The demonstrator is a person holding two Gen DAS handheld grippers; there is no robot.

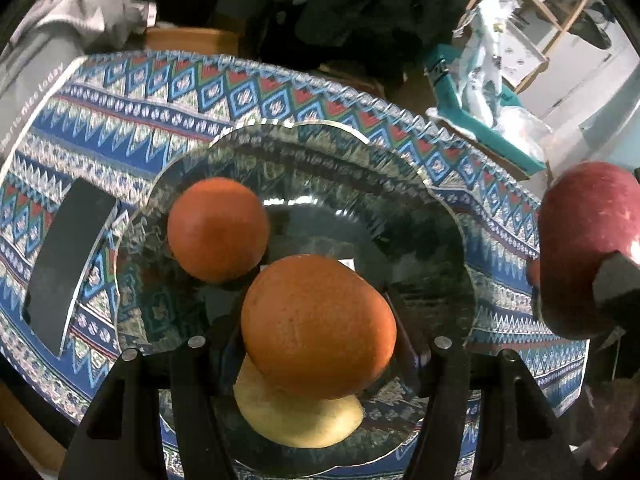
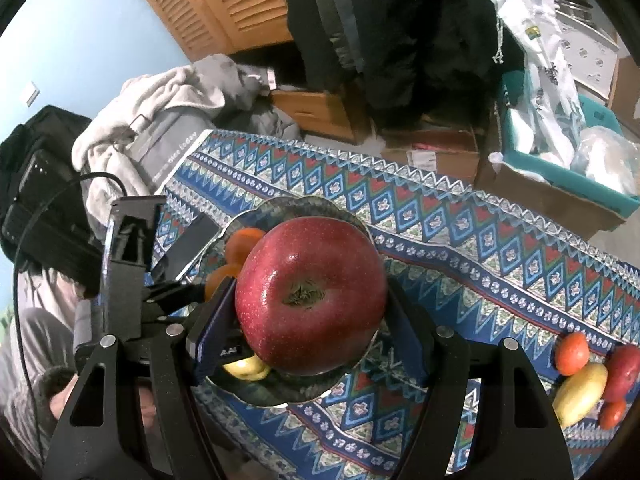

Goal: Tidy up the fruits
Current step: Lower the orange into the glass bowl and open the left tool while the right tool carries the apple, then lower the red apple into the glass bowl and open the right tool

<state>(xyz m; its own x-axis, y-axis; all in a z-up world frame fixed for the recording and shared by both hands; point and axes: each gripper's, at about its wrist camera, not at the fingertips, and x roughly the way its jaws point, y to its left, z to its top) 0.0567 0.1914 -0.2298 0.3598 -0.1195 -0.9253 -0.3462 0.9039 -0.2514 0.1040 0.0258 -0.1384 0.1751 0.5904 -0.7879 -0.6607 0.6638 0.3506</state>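
Observation:
A dark glass plate (image 1: 420, 216) lies on the patterned tablecloth. In the left wrist view my left gripper (image 1: 318, 324) is shut on a large orange (image 1: 318, 324) just above the plate. A smaller orange (image 1: 218, 230) and a yellow fruit (image 1: 296, 420) lie on the plate. In the right wrist view my right gripper (image 2: 310, 300) is shut on a big red apple (image 2: 310, 296) held over the plate (image 2: 304, 388). That apple also shows at the right edge of the left wrist view (image 1: 588, 248).
Several loose fruits lie on the cloth at the right: an orange (image 2: 572, 354), a yellow fruit (image 2: 582, 394), a red apple (image 2: 624, 372). A dark phone (image 1: 68, 264) lies left of the plate. A teal box with bags (image 2: 560, 152) and clothes (image 2: 160, 120) stand beyond the table.

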